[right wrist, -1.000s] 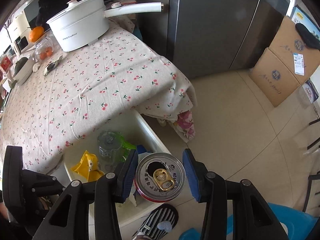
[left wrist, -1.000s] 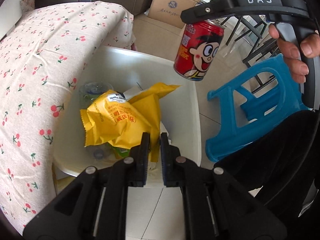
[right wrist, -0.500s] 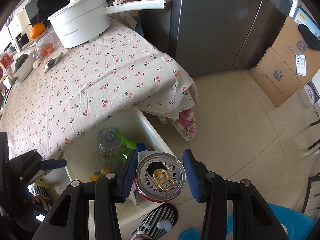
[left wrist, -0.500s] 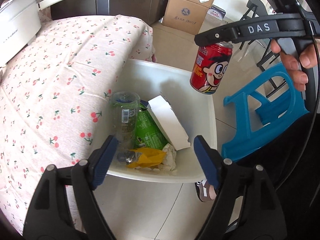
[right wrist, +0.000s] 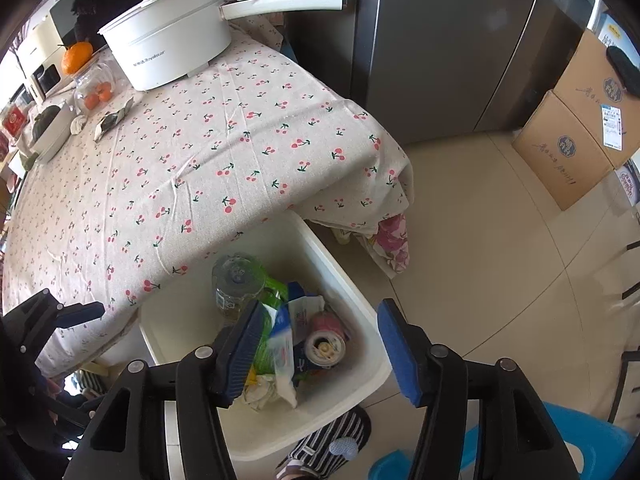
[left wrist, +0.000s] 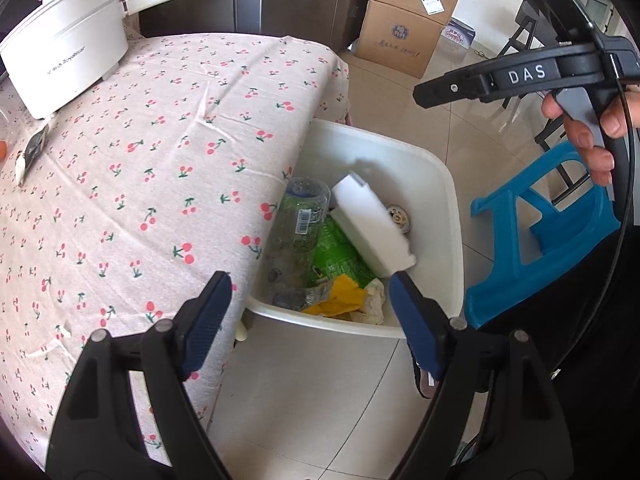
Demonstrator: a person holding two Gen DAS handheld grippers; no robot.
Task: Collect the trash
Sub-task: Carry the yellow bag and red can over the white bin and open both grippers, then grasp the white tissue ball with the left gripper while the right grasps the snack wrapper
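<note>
Now we count one can (right wrist: 325,343) lying in one white bin (right wrist: 362,308) beside the cherry-cloth table (right wrist: 208,152); left gripper (left wrist: 308,316) gapes wide and empty, right gripper (right wrist: 318,350) is opening, empty, over tiled floor (right wrist: 480,248).

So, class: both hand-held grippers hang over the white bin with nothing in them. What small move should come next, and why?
Probably swing the left hand-held gripper back over the cherry tablecloth toward the dark wrapper lying near the pot. The red can already lies in the white bin, the right hand-held gripper is opening with nothing between its pads, and that wrapper looks like remaining trash.
</note>
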